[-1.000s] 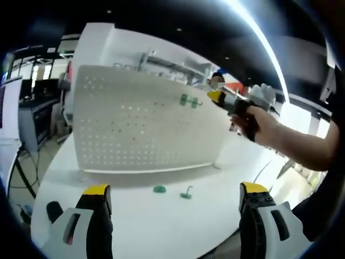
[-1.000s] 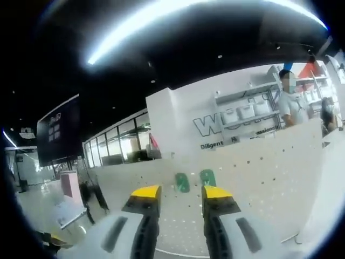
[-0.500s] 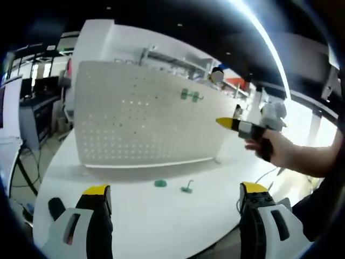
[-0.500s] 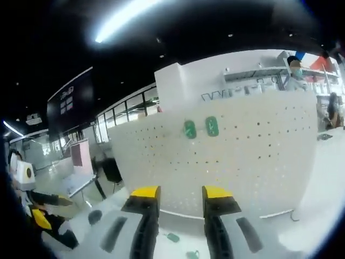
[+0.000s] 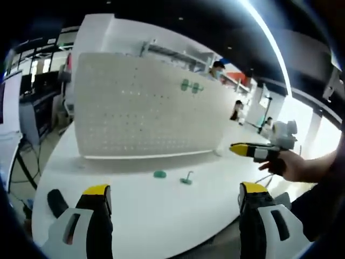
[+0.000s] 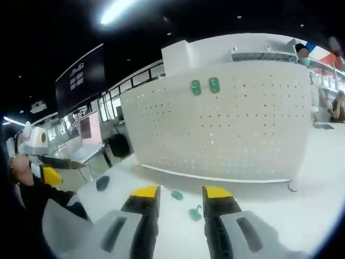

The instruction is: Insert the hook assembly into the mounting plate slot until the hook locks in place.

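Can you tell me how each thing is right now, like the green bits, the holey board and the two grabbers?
Pegboard: upright on the table.
Two green mounted pieces: fixed side by side high on the board.
Green plate: loose, flat on the table.
Green hook: loose on the table, beside the plate.
Left hand-held gripper: open, holding nothing.
Right hand-held gripper: open, holding nothing, above the loose hook.

A white table (image 5: 161,216) stands in a large hall with a dark ceiling (image 6: 135,38) crossed by a long strip light (image 5: 267,38). Behind rise a white wall with shelving (image 5: 178,54), a row of windows (image 6: 113,105) and a dark hanging sign (image 6: 81,75)
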